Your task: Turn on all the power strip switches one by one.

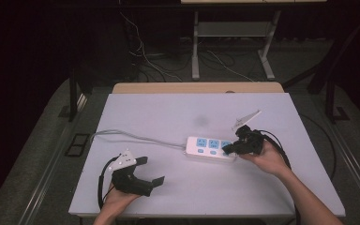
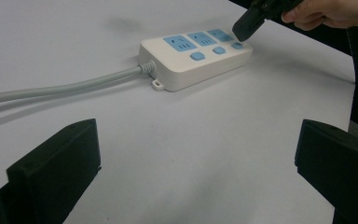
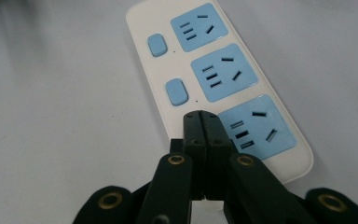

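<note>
The work in hand appears to be pressing the switches on the white power strip (image 1: 210, 148), which is lying flat on the white bench (image 1: 178, 112) toward its right half, its grey cord (image 1: 136, 137) trailing off to the left. The right gripper (image 1: 228, 149) is coming down on the strip's near end with its jaws closed flat against each other, holding nothing; in the right gripper view the joined tips (image 3: 201, 122) are sitting over the spot where the third blue switch should be, beside the last socket (image 3: 255, 127), so whether they are already pushing it down is hard to tell. The two other blue switches (image 3: 176, 91) are showing untouched farther up the strip, and nothing in the pictures is revealing whether any of them is on or off, so I am judging the task as at its first press, with the remaining buttons perhaps left to do. The right hand (image 1: 267, 159) is angling the gripper down and leftward from the strip's right end. The left gripper (image 1: 151, 172) is resting low over the front left of the bench, well apart from the strip, its jaws standing wide and empty, pointing toward the strip.
</note>
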A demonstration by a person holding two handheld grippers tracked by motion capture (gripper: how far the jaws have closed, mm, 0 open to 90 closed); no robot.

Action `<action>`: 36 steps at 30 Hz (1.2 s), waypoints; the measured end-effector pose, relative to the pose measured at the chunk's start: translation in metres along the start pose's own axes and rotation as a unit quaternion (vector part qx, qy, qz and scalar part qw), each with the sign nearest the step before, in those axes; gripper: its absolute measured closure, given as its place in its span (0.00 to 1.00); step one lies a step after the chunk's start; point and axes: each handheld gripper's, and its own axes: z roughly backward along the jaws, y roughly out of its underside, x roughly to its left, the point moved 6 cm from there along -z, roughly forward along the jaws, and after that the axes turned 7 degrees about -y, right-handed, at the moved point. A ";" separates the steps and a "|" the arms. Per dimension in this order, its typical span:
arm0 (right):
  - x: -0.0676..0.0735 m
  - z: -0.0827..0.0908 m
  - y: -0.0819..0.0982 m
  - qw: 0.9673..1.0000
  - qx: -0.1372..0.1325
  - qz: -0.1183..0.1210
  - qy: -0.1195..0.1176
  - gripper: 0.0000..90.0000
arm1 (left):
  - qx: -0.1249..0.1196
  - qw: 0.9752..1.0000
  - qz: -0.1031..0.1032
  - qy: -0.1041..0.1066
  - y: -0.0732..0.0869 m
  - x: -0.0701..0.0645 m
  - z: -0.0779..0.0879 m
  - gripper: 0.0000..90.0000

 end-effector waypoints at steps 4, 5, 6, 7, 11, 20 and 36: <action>-0.003 -0.004 0.000 1.000 0.005 -0.004 0.003 1.00 | 0.001 1.000 0.000 0.001 0.000 0.000 0.000 0.00; -0.003 -0.004 0.000 1.000 0.005 -0.004 0.003 1.00 | 0.000 1.000 -0.001 0.001 0.000 0.000 0.000 0.00; -0.003 -0.004 0.000 1.000 0.007 -0.008 0.000 1.00 | 0.000 1.000 -0.001 0.001 0.000 0.000 0.000 0.00; -0.003 -0.004 0.000 1.000 0.006 -0.006 0.001 1.00 | 0.000 1.000 -0.001 0.000 0.000 0.000 0.000 0.00; -0.003 -0.005 0.001 1.000 0.006 -0.005 0.001 1.00 | 0.001 1.000 -0.001 0.000 0.000 0.000 0.000 0.00; -0.003 -0.006 0.005 1.000 -0.008 -0.004 -0.001 1.00 | 0.001 1.000 -0.001 0.001 0.000 -0.001 0.000 0.00; -0.001 -0.008 0.006 1.000 -0.007 0.009 0.014 1.00 | 0.003 1.000 0.000 0.001 0.001 -0.001 -0.001 0.00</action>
